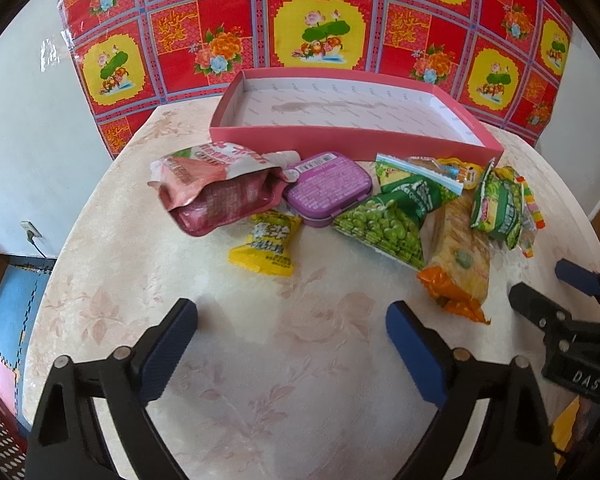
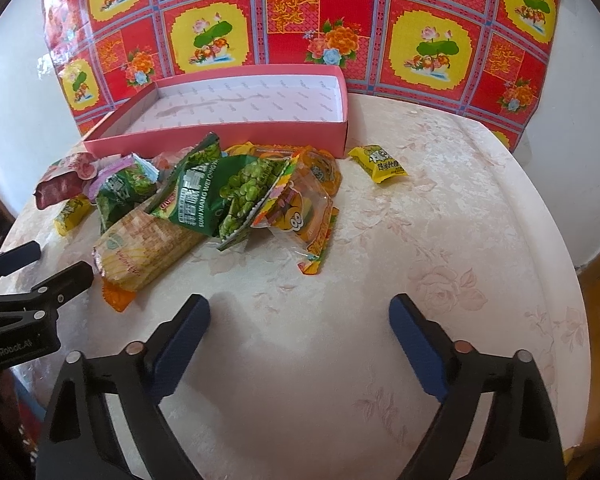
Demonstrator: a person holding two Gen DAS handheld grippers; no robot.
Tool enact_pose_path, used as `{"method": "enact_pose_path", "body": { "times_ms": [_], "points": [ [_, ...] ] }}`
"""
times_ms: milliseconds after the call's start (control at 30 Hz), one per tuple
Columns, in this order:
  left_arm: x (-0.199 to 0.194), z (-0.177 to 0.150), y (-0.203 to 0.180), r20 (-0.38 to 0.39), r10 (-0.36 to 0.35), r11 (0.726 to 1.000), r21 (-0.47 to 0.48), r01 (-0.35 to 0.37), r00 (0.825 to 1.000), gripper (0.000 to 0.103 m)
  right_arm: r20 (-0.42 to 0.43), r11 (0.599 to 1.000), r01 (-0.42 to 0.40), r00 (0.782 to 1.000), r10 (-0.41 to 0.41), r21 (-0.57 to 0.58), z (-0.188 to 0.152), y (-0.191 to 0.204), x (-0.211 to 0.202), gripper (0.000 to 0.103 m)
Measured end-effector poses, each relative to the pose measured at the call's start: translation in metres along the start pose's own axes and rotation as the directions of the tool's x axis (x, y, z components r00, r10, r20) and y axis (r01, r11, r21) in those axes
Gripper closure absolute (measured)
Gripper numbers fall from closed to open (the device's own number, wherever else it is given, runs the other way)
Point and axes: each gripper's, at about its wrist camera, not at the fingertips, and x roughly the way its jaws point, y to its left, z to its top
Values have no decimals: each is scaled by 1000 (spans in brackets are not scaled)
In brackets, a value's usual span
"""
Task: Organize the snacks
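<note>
A shallow pink box [image 1: 340,142] [image 2: 220,136] stands empty at the back of the round table. In front of it lies a heap of snacks: a pink pouch [image 1: 212,196], a purple tin [image 1: 328,186], a yellow candy packet [image 1: 266,246], green pea bags [image 1: 388,224] [image 2: 236,188], an orange-ended cracker pack [image 1: 460,256] [image 2: 148,248] and a clear gummy bag [image 2: 304,208]. Another yellow packet [image 2: 378,162] lies apart at the box's right corner. My left gripper [image 1: 292,320] is open over bare cloth in front of the heap. My right gripper [image 2: 300,316] is open, also over bare cloth, holding nothing.
A cream floral cloth [image 2: 440,240] covers the table, whose edge curves away on both sides. A red and yellow patterned sheet [image 1: 320,20] hangs on the wall behind. The right gripper's fingers [image 1: 540,300] show at the left view's right edge. Blue floor mats [image 1: 16,304] lie below left.
</note>
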Motion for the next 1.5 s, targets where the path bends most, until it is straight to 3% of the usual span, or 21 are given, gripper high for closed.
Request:
{"method": "enact_pose_path", "body": {
  "times_ms": [467,767,1000,1500],
  "points": [
    [-23,9,37,74,-14,997,-70,19,997,9,85,996,-78,993,81,-35,23,8,-17,17],
    [-20,35,51,122,-25,995,-91,37,992,9,100,994,-106,989,106,-12,36,7,-18,17],
    [1,57,60,106,-47,991,-121,60,993,9,91,994,-113,989,112,-3,38,5,-13,17],
    [32,65,62,76,-53,981,-182,66,996,11,86,993,-119,989,117,14,45,2,-2,17]
  ]
}}
